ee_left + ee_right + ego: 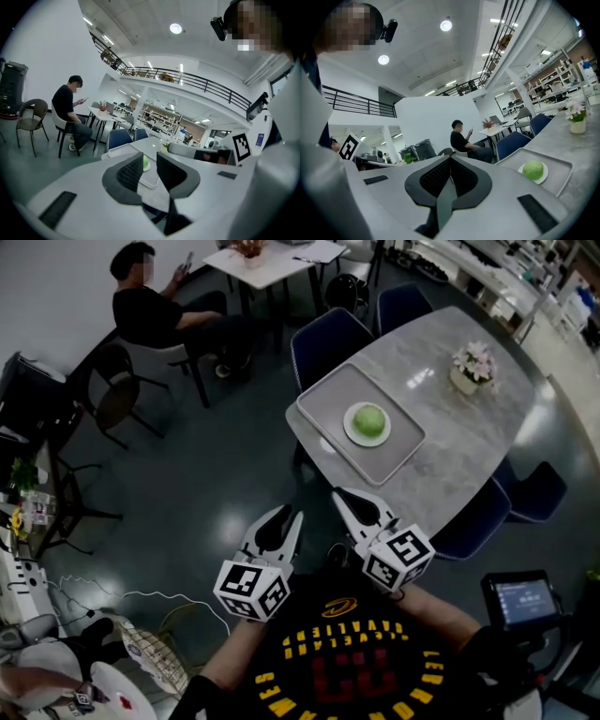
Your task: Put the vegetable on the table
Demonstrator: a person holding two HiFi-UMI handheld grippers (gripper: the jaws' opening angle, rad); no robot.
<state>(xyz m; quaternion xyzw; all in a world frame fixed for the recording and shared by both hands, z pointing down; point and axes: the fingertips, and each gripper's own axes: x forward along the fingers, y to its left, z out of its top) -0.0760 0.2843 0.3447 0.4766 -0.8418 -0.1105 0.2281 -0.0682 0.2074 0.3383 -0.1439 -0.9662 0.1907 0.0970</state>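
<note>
A round green cabbage [368, 418] lies on a white plate [351, 431] in a grey tray [328, 395] on the marble-grey table [450, 456]. Both grippers hover over the floor in front of the table's near corner, apart from the tray. My left gripper [289, 514] is open and holds nothing; in its own view the cabbage [146, 163] shows through the gap between its jaws [150, 159]. My right gripper [349, 495] is shut and empty, with its pads meeting at the tip [450, 160]. In the right gripper view the cabbage [533, 169] sits to the right of the jaws.
A pot of flowers [472, 365] stands on the table's far side. Blue chairs [328, 338] ring the table. A person [155, 310] sits at the left near a second table. A small screen [520, 601] is at my right, and cables lie on the floor [141, 601].
</note>
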